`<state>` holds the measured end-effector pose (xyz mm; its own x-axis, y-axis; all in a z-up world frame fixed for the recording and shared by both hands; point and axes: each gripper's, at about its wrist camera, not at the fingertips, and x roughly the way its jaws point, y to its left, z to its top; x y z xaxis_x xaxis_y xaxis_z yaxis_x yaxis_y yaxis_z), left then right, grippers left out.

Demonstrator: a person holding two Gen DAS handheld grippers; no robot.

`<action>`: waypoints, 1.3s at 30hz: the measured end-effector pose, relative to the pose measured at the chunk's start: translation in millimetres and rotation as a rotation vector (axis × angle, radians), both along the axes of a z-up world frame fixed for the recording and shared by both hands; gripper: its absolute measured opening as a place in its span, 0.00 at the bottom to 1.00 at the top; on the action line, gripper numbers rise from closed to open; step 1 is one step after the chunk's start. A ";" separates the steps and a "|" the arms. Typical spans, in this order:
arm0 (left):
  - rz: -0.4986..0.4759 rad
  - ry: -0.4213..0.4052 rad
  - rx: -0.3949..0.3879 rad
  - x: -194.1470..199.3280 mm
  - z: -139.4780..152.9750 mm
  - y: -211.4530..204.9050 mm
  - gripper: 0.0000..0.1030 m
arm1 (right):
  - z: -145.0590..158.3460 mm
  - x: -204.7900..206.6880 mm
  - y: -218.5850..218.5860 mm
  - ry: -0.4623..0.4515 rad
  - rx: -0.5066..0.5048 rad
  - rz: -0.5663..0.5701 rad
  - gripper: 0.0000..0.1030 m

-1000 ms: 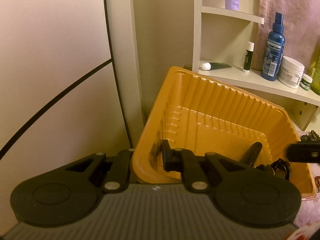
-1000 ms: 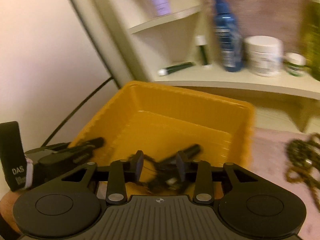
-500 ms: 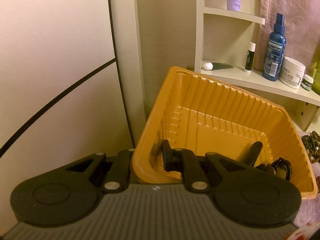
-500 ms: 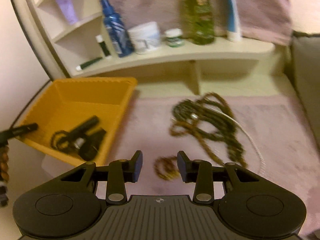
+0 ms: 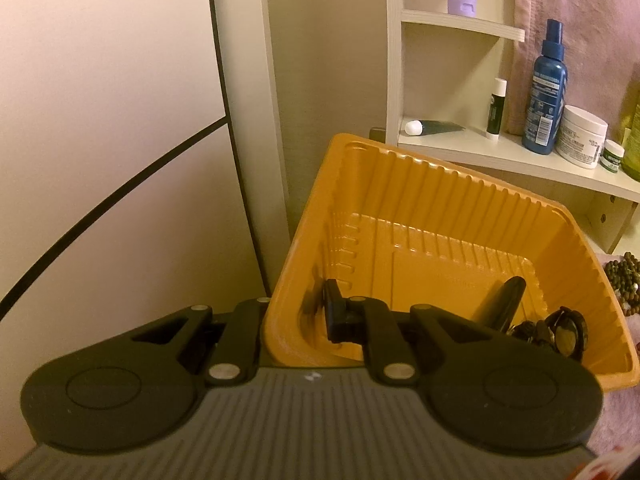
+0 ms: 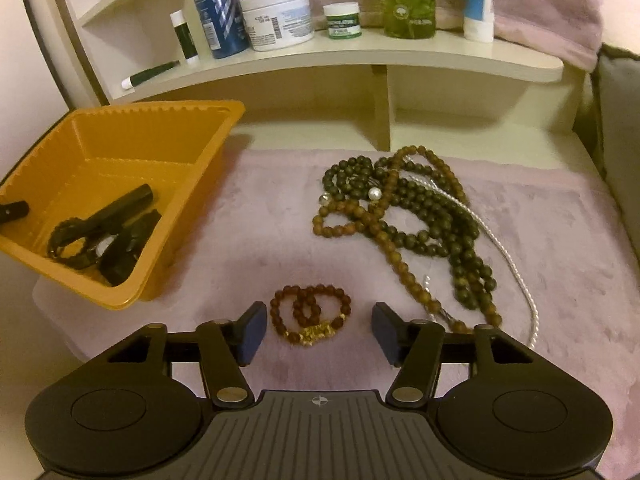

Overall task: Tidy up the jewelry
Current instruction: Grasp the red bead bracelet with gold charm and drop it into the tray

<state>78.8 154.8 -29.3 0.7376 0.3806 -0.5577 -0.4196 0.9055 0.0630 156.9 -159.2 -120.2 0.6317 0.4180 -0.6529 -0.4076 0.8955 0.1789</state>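
An orange plastic tray (image 6: 120, 152) sits tilted at the left of a pink mat; it also shows in the left wrist view (image 5: 440, 216). A black wristwatch (image 6: 96, 236) lies inside it, also visible in the left wrist view (image 5: 560, 330). My left gripper (image 5: 296, 316) is shut on the tray's near wall, one finger inside and one outside. My right gripper (image 6: 318, 330) is open just above the mat, its fingers either side of a small reddish-brown bead bracelet with a gold charm (image 6: 310, 314). A tangle of dark and brown bead necklaces (image 6: 404, 216) lies farther right.
A cream shelf unit (image 6: 340, 56) behind the mat holds a blue spray bottle (image 6: 216, 8), a white jar (image 6: 278, 18), a small green-labelled jar, a green bottle and tubes. A thin white cord (image 6: 516, 276) runs along the necklaces. A pale wall (image 5: 100, 120) is at the left.
My right gripper has pulled out of the tray, leaving the black watch inside, swung right over the mat, opened wider and come down around the small bracelet. The left gripper has held still.
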 end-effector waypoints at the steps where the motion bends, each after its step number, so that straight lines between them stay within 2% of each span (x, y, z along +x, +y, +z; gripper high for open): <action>1: 0.001 0.003 -0.003 0.4 -0.3 0.4 0.12 | -0.2 -1.0 3.7 -0.015 -0.024 0.004 0.57; 4: 0.001 0.009 -0.009 3.0 -0.5 1.4 0.12 | -2.5 -3.1 13.9 -0.058 -0.095 0.030 0.56; 9: -0.005 0.011 -0.009 5.2 -0.3 3.0 0.12 | -2.3 -6.1 19.4 -0.083 -0.122 0.081 0.19; 11: -0.004 0.013 -0.012 5.3 -0.6 3.6 0.12 | -1.5 -4.1 18.0 -0.069 -0.106 0.089 0.11; 15: -0.003 0.018 -0.016 6.1 -1.1 4.4 0.12 | 3.0 -0.2 13.0 -0.044 -0.067 0.086 0.09; 17: -0.003 0.020 -0.017 6.6 -1.4 4.7 0.12 | 10.9 -1.0 11.2 -0.042 -0.032 0.085 0.05; 19: -0.002 0.022 -0.018 7.5 -1.8 5.0 0.12 | 22.6 -1.1 11.6 -0.050 0.016 0.097 0.05; 29: -0.003 0.027 -0.023 8.9 -3.3 6.0 0.12 | 83.2 1.4 40.4 -0.169 0.230 0.197 0.05; 32: -0.005 0.028 -0.021 9.0 -3.4 5.6 0.12 | 85.9 9.4 56.7 -0.176 0.247 0.214 0.05; 39: -0.007 0.030 -0.021 8.4 -4.1 5.4 0.12 | 67.2 31.5 88.8 -0.146 0.209 0.221 0.05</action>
